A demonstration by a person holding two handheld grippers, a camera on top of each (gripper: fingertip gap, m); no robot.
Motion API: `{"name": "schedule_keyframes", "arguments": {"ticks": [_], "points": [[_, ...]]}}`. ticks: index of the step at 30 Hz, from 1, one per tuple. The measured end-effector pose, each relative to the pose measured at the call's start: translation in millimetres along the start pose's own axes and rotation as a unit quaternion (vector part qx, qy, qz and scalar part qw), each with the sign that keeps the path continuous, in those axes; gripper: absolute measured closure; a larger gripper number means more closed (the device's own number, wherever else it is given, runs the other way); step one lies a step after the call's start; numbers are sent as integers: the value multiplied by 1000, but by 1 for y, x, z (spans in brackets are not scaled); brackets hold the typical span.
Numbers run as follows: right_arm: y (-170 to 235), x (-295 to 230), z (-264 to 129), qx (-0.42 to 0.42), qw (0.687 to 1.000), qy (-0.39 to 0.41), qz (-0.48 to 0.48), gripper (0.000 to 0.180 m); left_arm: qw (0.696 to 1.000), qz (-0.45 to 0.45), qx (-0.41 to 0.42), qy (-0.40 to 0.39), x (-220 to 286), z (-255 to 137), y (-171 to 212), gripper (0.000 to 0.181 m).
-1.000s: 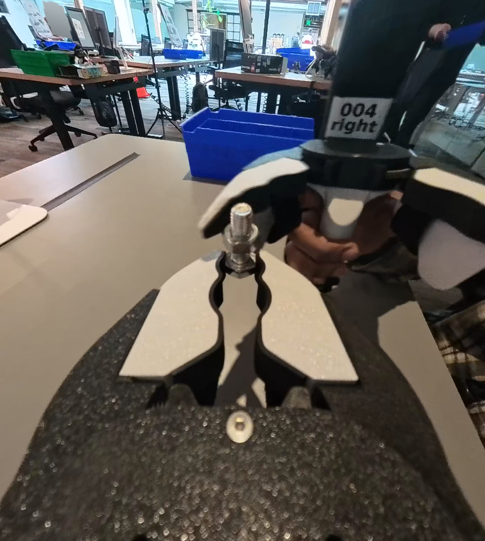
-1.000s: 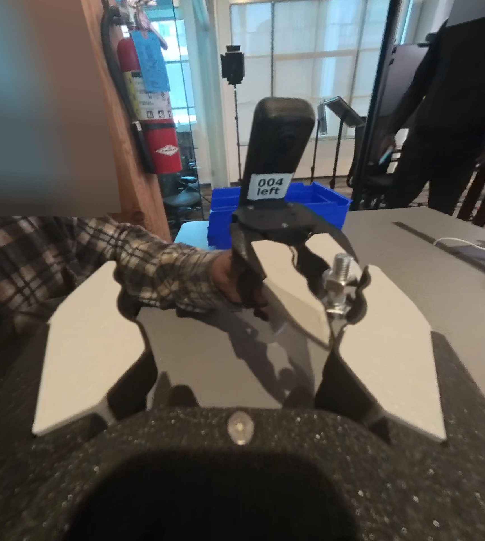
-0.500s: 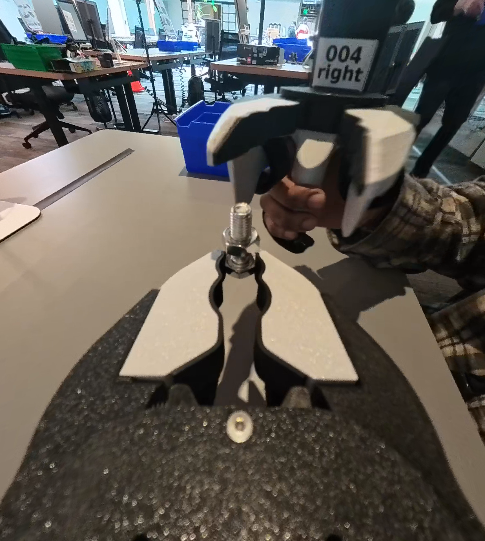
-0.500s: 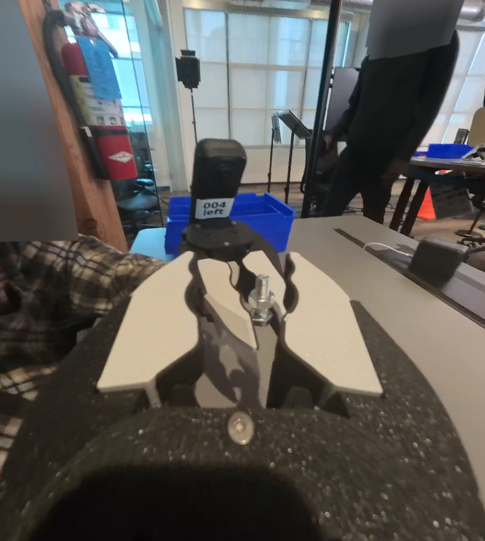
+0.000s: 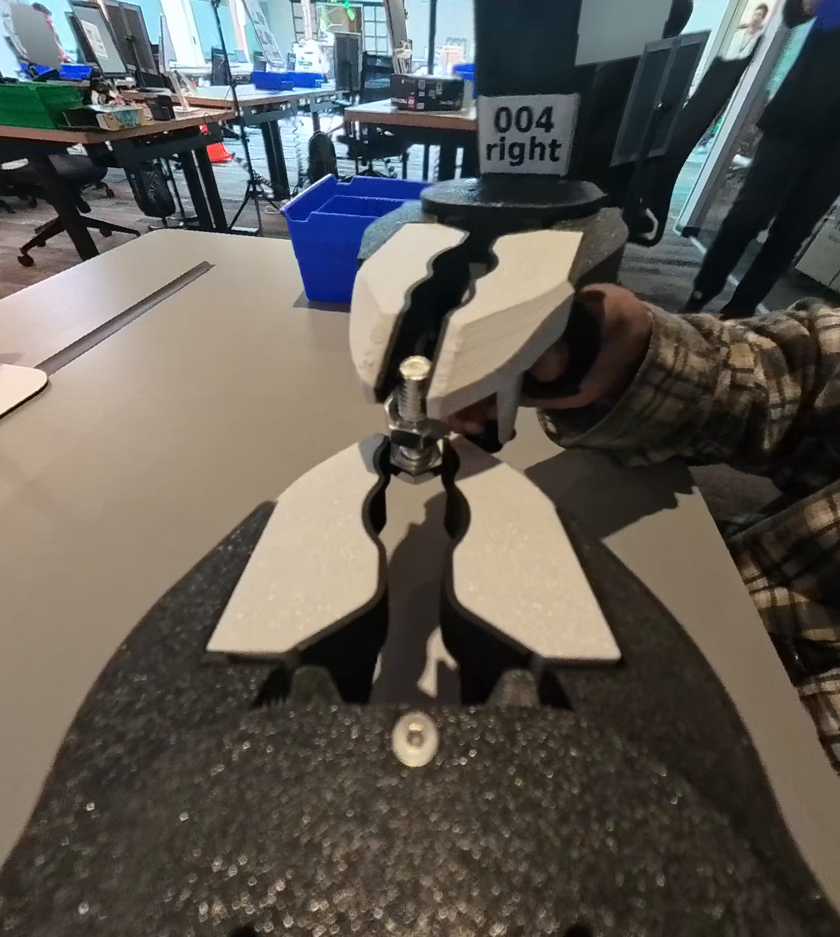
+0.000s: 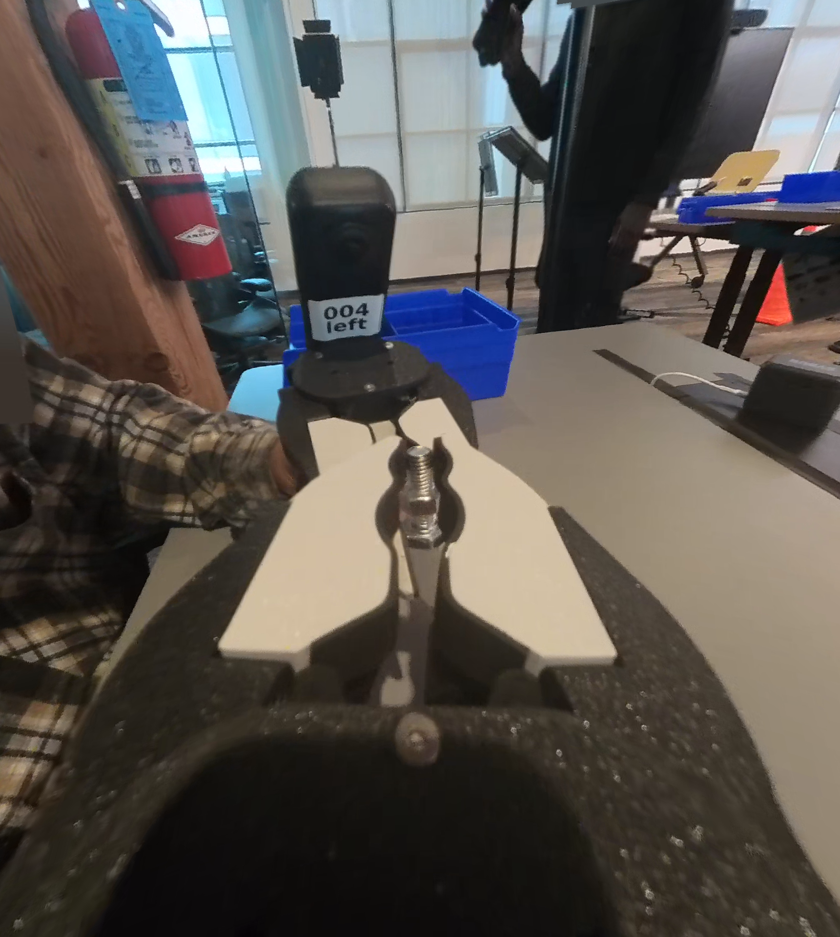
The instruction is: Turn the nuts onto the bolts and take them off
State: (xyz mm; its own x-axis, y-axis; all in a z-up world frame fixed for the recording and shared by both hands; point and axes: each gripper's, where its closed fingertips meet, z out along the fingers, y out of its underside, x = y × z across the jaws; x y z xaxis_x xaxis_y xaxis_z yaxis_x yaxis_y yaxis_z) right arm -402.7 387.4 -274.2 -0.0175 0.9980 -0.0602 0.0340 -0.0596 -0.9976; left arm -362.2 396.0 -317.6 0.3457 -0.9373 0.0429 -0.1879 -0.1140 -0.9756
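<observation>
Left gripper (image 5: 413, 459) pinching the head of an upright bolt (image 5: 411, 405) above the grey surface (image 5: 164, 405). Right gripper (image 6: 420, 487) with jaws closed around the threaded shank, by the nut (image 5: 410, 435). White printed labels on both grippers' camera mounts; blue bin (image 6: 458, 334) beyond.

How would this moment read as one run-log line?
left claw: shut on bolt head, upright | right claw: closed around nut | nut: on bolt | table: below
</observation>
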Motion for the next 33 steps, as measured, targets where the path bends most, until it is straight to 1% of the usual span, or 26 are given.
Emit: {"name": "schedule_keyframes", "arguments": {"ticks": [2,3,5,7,8,10,12,15,17,19,22,24,26,28,30,33], "points": [[-4,-3,-3,4,1000,1,3,171,1000,-3,16,16,5,-1,-4,162],[-7,-4,-5,5,1000,7,-3,171,999,-9,28,27,7,-2,-8,158],[-17,-2,-14,15,1000,23,-14,171,998,-28,42,33,5,-4,-12,117],[-33,2,-32,28,999,41,-20,171,997,-46,45,38,2,-4,-12,97],[-41,6,-44,31,998,55,-27,171,997,-56,47,37,0,-4,-11,91],[-55,19,-75,19,994,95,-43,171,996,-67,47,35,-2,-4,-10,89],[-70,39,-118,-3,986,155,-61,171,996,-66,51,38,-2,-5,-11,89],[-87,72,-200,-41,964,258,-55,171,996,-63,50,38,-1,-6,-12,92],[-86,94,-258,-79,941,327,-38,171,996,-65,46,38,-2,-5,-10,92],[-74,113,-313,-121,914,388,-3,171,996,-68,43,39,-2,-5,-9,94],[-45,131,-387,-159,870,459,85,171,996,-70,41,43,-2,-4,-8,99],[-16,139,-428,-187,835,494,152,171,996,-75,29,47,-1,-1,-4,100],[22,143,-461,-226,797,519,213,171,995,-79,27,50,-1,1,-1,100],[63,140,-481,-263,764,519,277,170,995,-77,24,52,0,2,0,101],[94,138,-494,-296,736,522,314,170,995,-76,24,54,1,2,-1,101],[123,134,-498,-322,713,512,355,170,995,-78,22,56,1,2,0,102]]}}
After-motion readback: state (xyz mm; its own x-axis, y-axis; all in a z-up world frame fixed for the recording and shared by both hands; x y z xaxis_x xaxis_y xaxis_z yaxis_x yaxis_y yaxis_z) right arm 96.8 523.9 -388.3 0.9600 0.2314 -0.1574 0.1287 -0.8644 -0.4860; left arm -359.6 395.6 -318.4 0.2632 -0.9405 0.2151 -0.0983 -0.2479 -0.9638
